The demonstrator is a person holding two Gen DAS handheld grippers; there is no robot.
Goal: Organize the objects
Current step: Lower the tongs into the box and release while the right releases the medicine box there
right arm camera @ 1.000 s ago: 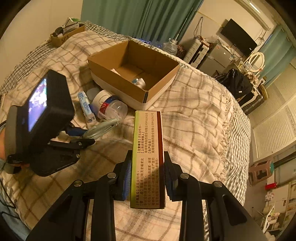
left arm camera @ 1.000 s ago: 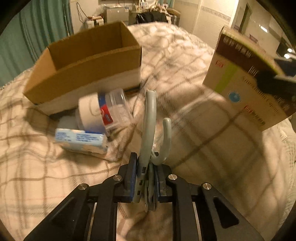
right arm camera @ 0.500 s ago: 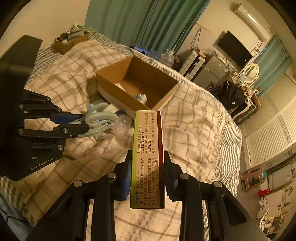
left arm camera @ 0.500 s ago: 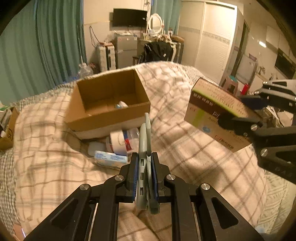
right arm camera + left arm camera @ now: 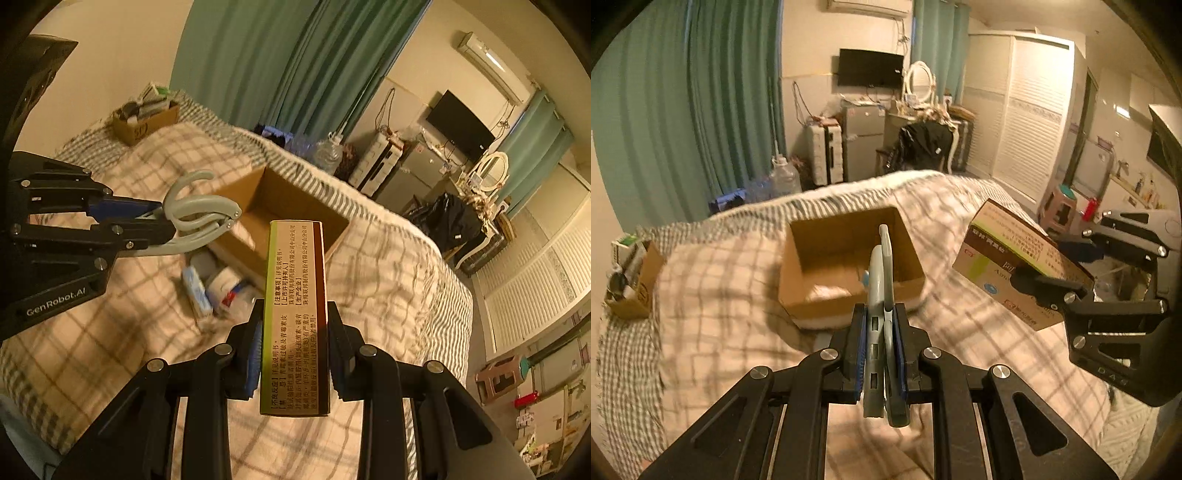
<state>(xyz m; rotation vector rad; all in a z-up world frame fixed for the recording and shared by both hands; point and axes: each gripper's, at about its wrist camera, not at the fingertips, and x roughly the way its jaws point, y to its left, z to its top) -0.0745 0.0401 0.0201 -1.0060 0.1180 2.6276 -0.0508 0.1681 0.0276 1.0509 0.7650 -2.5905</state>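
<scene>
1. Your target is the open cardboard box (image 5: 849, 266) on the checked bedspread (image 5: 713, 295). It sits ahead of both grippers, top open, with something small and pale already on its floor. Judging from the task, both items you carry belong in it, so bring each one over the opening before you let go, not over the rim.

2. Your right gripper (image 5: 293, 354) is clamped on the tall medicine carton (image 5: 295, 314), gripping it by its two broad faces near the lower end, so most of the carton sticks out forward. From the left wrist view the carton (image 5: 1019, 266) hangs in the air to the right of the box, clear of it. Lower it flat-side down so it does not tip onto the box wall.

3. Your left gripper (image 5: 881, 350) is closed tight on the grey plastic hook clip (image 5: 881, 288), with its curved ends pointing forward toward the box. From the right wrist view the clip (image 5: 199, 218) hangs just over the near corner. Take one arm in at a time so the grippers do not collide.

4. A white jar (image 5: 225, 284) and a small blue packet (image 5: 195, 291) lie on the bedspread just beside the box, not yet put away.
</scene>
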